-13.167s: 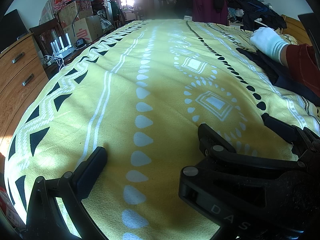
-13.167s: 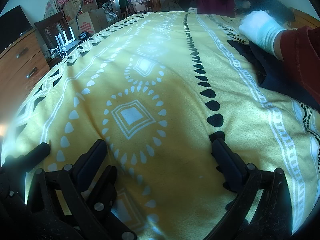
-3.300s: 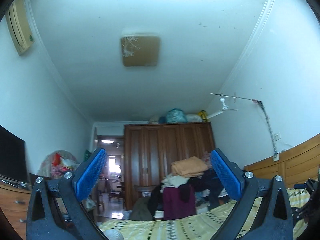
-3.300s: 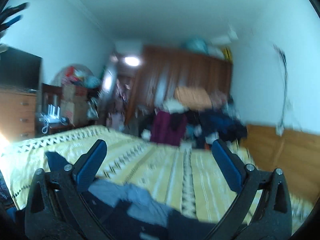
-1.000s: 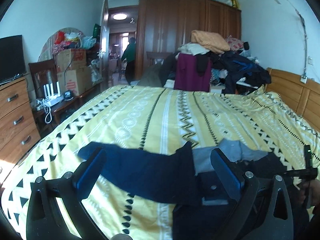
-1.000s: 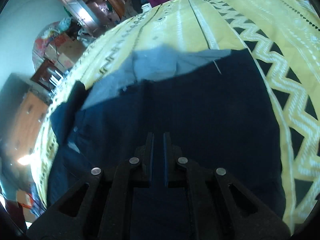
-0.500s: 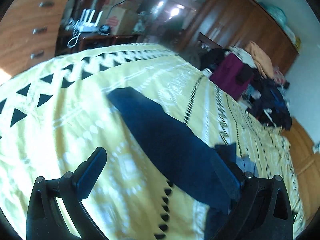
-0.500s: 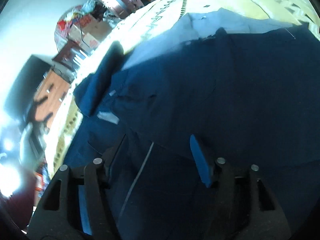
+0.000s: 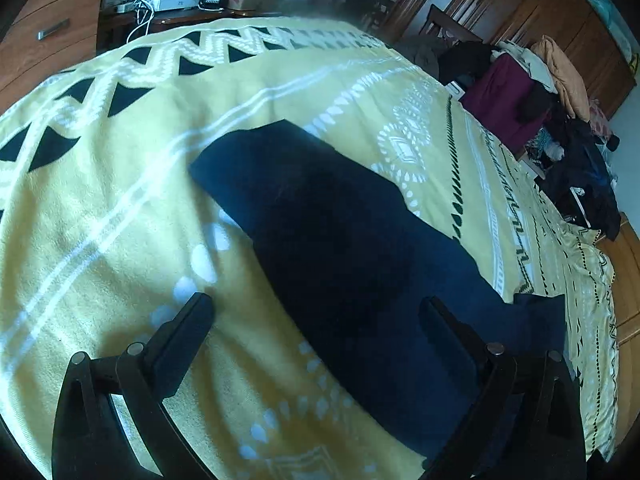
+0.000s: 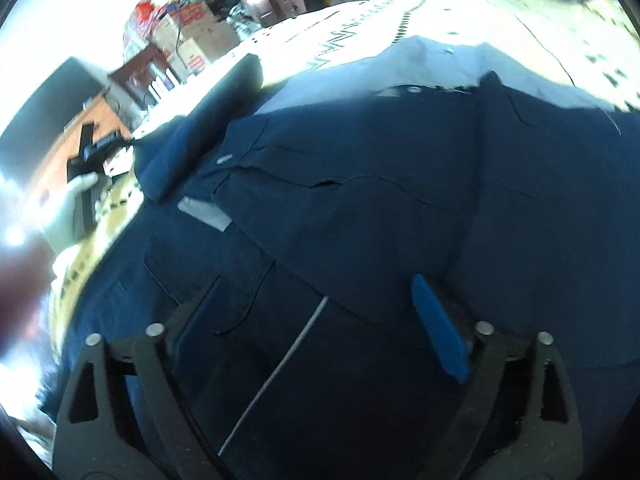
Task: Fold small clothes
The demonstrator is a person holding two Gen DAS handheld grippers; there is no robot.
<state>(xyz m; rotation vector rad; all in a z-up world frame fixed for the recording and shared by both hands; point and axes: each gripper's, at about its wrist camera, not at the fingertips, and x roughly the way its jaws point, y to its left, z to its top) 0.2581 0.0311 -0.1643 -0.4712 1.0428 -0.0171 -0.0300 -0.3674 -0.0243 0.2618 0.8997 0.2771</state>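
The left gripper hangs low over the bed with its jaws spread wide and nothing between them. Its left finger stands over bare yellow blanket; its right finger stands over dark fabric. Whether either fingertip touches the surface cannot be determined.

The navy garment lies spread on the blanket. In the left wrist view, one long navy section extends away from the gripper toward the far left, ending in a squared edge on the yellow cloth. The blanket carries white dotted diamond motifs and a border of black triangles.

The right gripper is positioned directly above the main body of the navy garment. Its jaws are wide apart and hold nothing. A blue pad is visible on the inner face of the right finger. Under this gripper the fabric shows seams, a pocket outline, a small grey label and a pale grey lining at the far edge.

In the right wrist view, a gloved hand holding the other gripper's handle appears at the left edge, beside the garment.

Background: a wooden dresser, cardboard boxes and a pile of clothes beyond the bed.
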